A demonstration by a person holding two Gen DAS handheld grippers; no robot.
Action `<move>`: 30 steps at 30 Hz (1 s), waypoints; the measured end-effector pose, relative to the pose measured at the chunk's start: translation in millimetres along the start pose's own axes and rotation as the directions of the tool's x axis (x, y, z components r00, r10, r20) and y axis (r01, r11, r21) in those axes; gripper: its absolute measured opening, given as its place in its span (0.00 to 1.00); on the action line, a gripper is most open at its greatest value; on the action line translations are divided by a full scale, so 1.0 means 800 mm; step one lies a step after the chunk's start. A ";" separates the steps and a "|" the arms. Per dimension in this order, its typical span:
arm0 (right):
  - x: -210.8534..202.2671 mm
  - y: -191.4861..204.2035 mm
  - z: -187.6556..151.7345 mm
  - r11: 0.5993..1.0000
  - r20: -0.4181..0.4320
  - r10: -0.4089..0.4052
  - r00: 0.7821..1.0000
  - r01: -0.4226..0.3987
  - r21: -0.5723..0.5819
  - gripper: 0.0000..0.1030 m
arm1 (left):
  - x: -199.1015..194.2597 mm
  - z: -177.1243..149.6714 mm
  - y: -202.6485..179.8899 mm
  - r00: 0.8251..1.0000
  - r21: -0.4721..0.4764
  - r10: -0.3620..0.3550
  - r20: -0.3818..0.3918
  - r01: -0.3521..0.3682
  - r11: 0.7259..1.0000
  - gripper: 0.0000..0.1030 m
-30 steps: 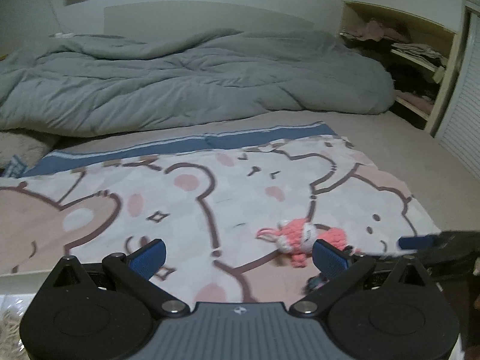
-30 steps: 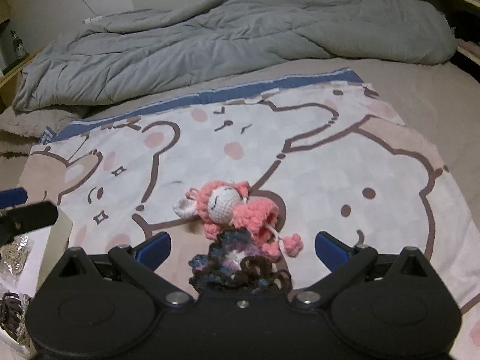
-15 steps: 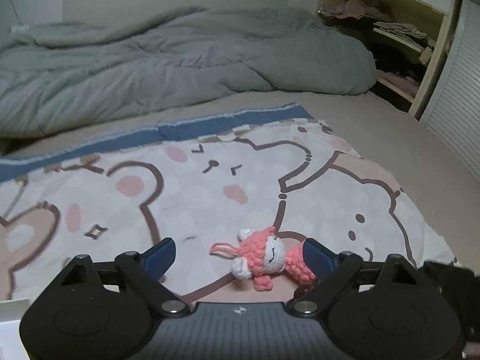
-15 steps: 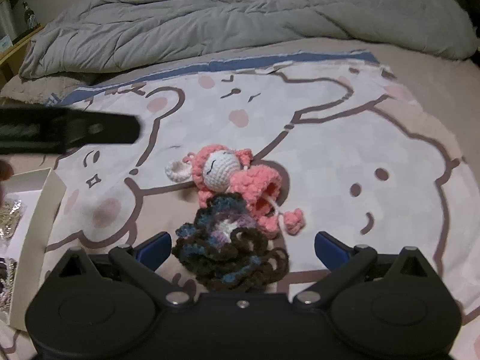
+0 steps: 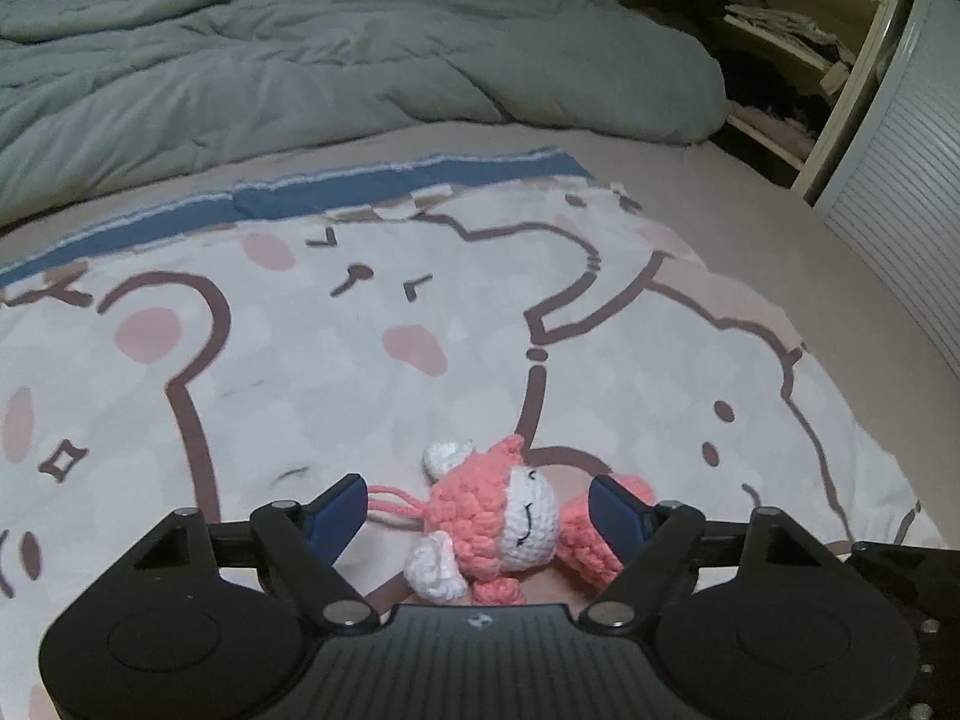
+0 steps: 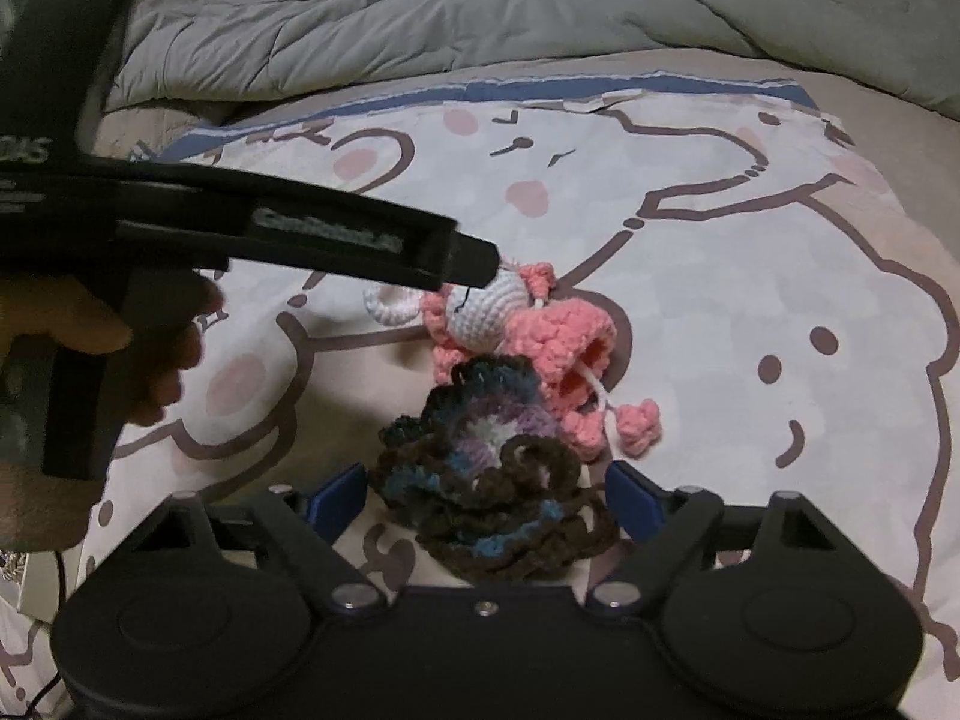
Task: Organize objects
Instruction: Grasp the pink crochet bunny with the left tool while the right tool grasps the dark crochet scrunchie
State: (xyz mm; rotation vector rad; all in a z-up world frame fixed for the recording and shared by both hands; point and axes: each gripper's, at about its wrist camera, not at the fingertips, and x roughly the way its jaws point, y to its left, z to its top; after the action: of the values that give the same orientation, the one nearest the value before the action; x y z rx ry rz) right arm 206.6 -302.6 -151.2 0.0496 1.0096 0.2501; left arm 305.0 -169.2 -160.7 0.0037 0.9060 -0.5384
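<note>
A second ago the pink and white crochet doll (image 5: 510, 531) lay ahead of the left tool (image 5: 477, 510) and off to one side. Now the left tool has come down over it, and the doll lies right between the two blue fingers. The left tool's jaws have just been closing. The blue pad on the right side looks as if it touches the doll's pink body, but the pad on the left side is still apart from the doll, near its pink string. So the left tool is part open and not gripping.

The right tool (image 6: 486, 495) has dipped lower too. The dark brown and blue crochet piece (image 6: 486, 480) used to sit ahead of its fingers; now it lies between them. Its jaws have just been closing as well. I cannot tell if the blue pads touch the yarn; they do not seem to squeeze it.

Both toys lie on the white blanket with pink bear drawings (image 5: 336, 372) on the bed, the dark one leaning on the doll. In the right view, a hand (image 6: 90, 324) holds the left tool over the doll's head.
</note>
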 end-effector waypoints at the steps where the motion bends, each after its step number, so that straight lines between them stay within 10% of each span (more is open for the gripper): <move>1: 0.001 0.000 0.000 1.000 -0.001 0.002 1.000 -0.002 -0.003 0.82 | 0.006 -0.001 0.003 1.000 -0.005 -0.005 -0.007 0.005 1.000 0.76; 12: 0.015 0.009 -0.005 0.997 -0.050 0.001 0.999 -0.005 -0.079 0.72 | 0.041 -0.008 0.015 0.995 -0.106 -0.099 -0.016 0.097 0.990 0.55; 30: -0.033 -0.006 0.007 1.000 0.043 -0.003 0.999 0.003 -0.015 0.48 | -0.028 -0.006 0.014 0.999 -0.144 -0.022 0.036 0.027 0.989 0.53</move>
State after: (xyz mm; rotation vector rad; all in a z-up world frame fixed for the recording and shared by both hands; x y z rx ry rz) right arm 198.5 -313.1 -127.0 0.0398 0.9651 0.2530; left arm 295.3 -148.9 -149.6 -0.1479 0.9107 -0.4931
